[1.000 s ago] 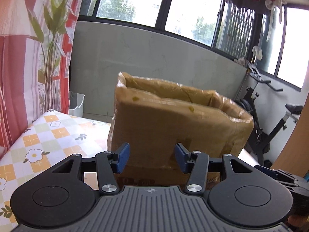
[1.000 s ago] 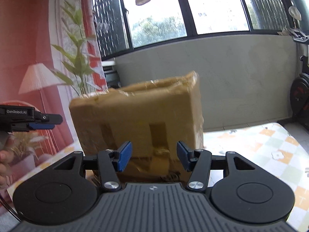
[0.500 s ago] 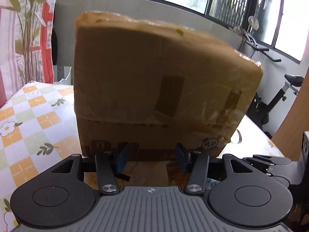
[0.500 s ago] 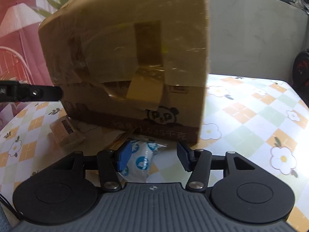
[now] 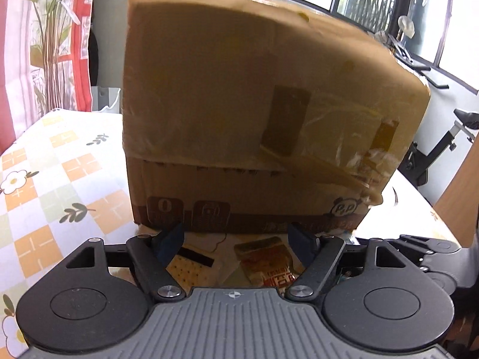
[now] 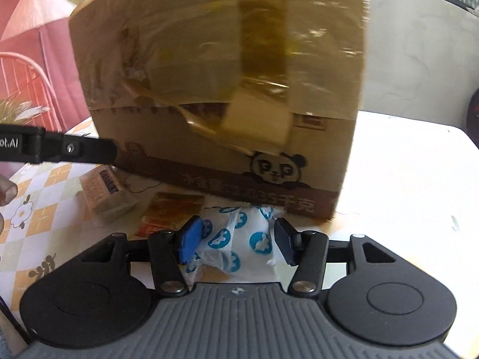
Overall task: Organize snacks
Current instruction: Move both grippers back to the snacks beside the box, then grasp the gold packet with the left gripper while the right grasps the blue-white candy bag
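Note:
A big taped cardboard box with a panda print stands on the table and fills both views. Snack packets lie in front of it: a gold-orange packet, a pale cracker packet, a small beige box and a white packet with blue prints. My left gripper hovers low over the gold-orange packet, its jaws opening, nothing pressed between them. My right gripper is open around the white packet, pads beside it without squeezing.
The table has a checkered flower cloth. The left gripper reaches in from the left of the right wrist view, with a person's fingers at the edge. An exercise bike stands beyond the table's right side.
Both grippers have sunk toward the table in front of the box, bringing the snack packets into view. The left jaws have spread wider apart; the right jaws look the same.

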